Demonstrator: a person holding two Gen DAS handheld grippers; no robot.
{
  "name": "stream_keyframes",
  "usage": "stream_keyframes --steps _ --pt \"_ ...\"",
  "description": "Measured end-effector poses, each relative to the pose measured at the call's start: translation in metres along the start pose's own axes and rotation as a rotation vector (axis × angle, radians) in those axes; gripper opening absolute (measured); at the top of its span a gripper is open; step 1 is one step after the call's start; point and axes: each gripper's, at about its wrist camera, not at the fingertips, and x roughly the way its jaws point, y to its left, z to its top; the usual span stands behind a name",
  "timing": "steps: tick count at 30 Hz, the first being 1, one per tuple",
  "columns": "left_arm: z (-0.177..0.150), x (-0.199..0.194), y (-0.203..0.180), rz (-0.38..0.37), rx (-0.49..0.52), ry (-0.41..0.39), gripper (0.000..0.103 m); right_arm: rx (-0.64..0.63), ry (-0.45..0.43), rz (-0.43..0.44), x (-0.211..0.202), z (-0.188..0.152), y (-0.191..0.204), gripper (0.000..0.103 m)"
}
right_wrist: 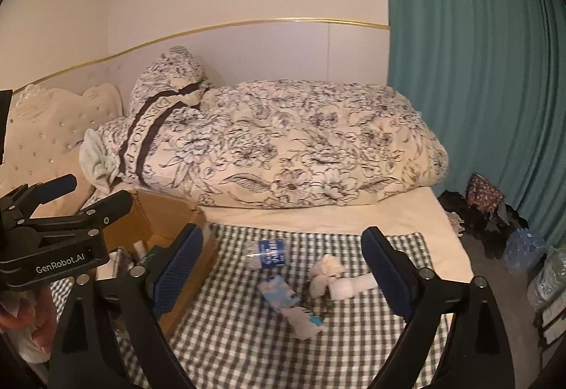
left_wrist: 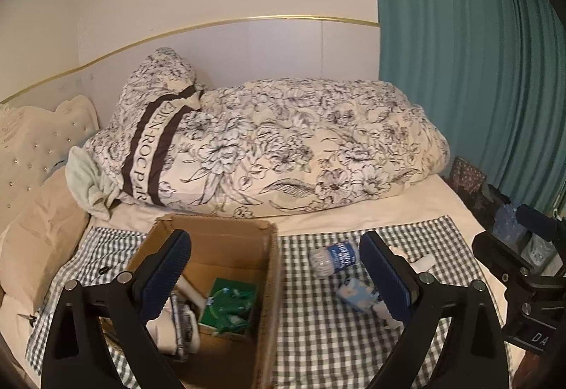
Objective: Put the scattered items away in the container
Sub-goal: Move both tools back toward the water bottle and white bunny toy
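Note:
An open cardboard box (left_wrist: 269, 286) stands on the checked cloth (left_wrist: 318, 336) and holds a green packet (left_wrist: 230, 304) and some white and patterned items (left_wrist: 177, 321). My left gripper (left_wrist: 274, 247) hovers open over the box's right wall, with nothing between its fingers. To the right of the box lie a small water bottle (right_wrist: 269, 253), a blue-and-white packet (right_wrist: 279, 293), a crumpled tissue (right_wrist: 325, 270), a white roll (right_wrist: 350, 286) and a small wrapper (right_wrist: 306, 318). My right gripper (right_wrist: 283, 237) is open and empty above these items.
A rolled floral duvet (right_wrist: 300, 148) fills the back of the bed. A padded headboard (right_wrist: 53, 127) stands at the left, a teal curtain (right_wrist: 477, 88) at the right. Bags and plastic packs (right_wrist: 495, 222) clutter the floor past the bed's right edge. A hand (right_wrist: 35, 314) holds the left gripper.

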Motion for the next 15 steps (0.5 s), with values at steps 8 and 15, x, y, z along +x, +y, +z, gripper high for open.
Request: stream_keyframes --steps 8,15 --pt "0.005 0.014 -0.026 -0.043 0.001 -0.004 0.101 0.024 0.013 -0.063 0.002 -0.005 -0.034 0.096" --pt "0.005 0.028 -0.044 -0.086 -0.012 -0.011 0.101 0.039 0.045 -0.096 0.015 -0.015 -0.054 0.096"
